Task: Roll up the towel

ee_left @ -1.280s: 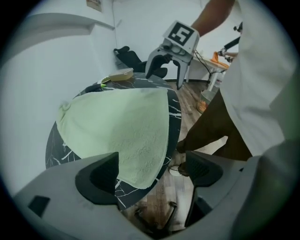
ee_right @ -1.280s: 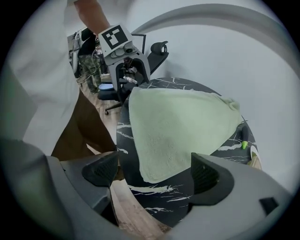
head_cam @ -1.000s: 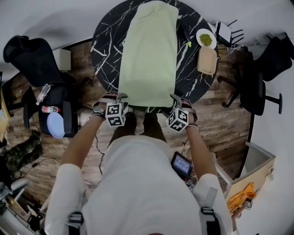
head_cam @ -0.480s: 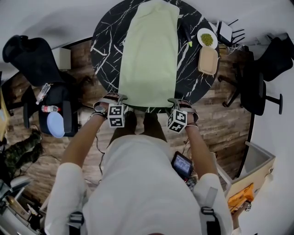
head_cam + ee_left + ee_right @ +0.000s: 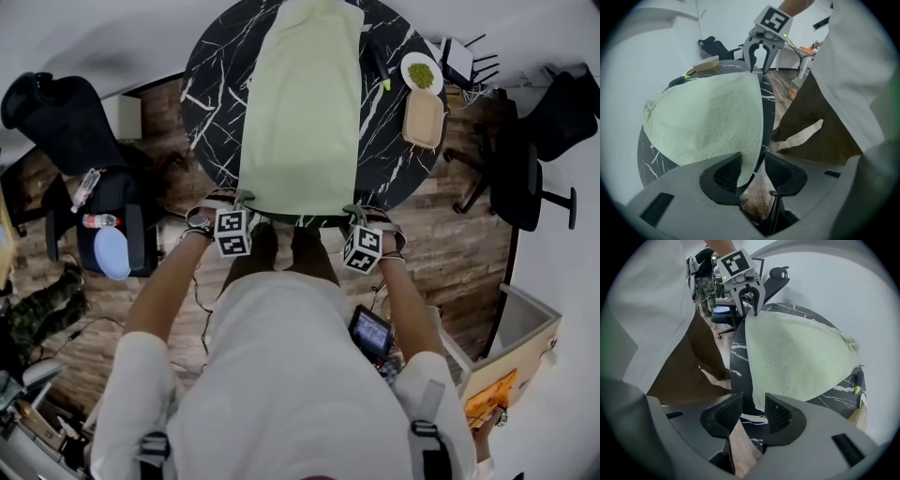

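A pale green towel [image 5: 300, 103] lies flat and lengthwise on the round black marble table [image 5: 211, 84]. Its near end reaches the table's edge just in front of me. My left gripper [image 5: 246, 199] points steeply down at the near left corner. In the left gripper view the left gripper [image 5: 753, 161] is shut on that corner of the towel [image 5: 708, 122]. My right gripper [image 5: 353, 212] is at the near right corner. Its jaws have just been closing. In the right gripper view the right gripper [image 5: 753, 401] holds the corner of the towel [image 5: 797, 357] against one pad.
A white plate of green food [image 5: 421, 75] and a tan tray [image 5: 423, 120] sit at the table's right rim, with a small green pen [image 5: 384, 86] near them. Black chairs stand left [image 5: 56, 112] and right [image 5: 525, 178]. An open box [image 5: 516, 347] is on the floor.
The right gripper's jaws have drawn in from wide apart onto the towel's near right corner, and the gripper has shifted slightly. The left gripper has kept its place.
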A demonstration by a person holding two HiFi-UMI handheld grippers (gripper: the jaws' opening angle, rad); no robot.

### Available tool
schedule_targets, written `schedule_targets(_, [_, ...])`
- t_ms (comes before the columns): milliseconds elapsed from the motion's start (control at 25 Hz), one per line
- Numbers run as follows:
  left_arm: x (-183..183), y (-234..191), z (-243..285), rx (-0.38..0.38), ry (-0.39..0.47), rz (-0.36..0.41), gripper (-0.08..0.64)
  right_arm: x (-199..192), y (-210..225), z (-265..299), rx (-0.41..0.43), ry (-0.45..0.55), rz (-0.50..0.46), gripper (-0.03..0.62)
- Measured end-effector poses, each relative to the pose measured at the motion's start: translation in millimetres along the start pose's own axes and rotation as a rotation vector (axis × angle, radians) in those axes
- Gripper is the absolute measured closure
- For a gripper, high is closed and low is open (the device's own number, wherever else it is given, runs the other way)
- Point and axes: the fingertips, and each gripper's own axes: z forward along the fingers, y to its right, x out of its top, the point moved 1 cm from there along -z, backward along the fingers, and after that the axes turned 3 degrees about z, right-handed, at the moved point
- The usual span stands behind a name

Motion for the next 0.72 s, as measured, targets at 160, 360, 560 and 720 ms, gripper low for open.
schedule_targets(160, [-0.2,-0.9,-0.5,-0.008,0.01,-0.025,0.405,-6.0,3.5,4.1,-0.006,-0.015,0.01,0.483])
schedule_targets(360, [-3.0,0.8,0.4,-0.007,0.013,-0.038,0.422,-5.2,1.3,6.7,0.019,-0.016,0.01,0.505])
schedule_targets(560, [-2.4,1.5,0.9,-0.023,0.001,-0.02,0.431,-5.4,0.6,9.0,0.073,-0.056,0.014,0.526])
schedule_targets(720, [-0.9,6.7,1.2,-0.035,-0.009,0.008,0.485,-4.6,5.1,10.2,0.07,-0.062,0.035,0.582])
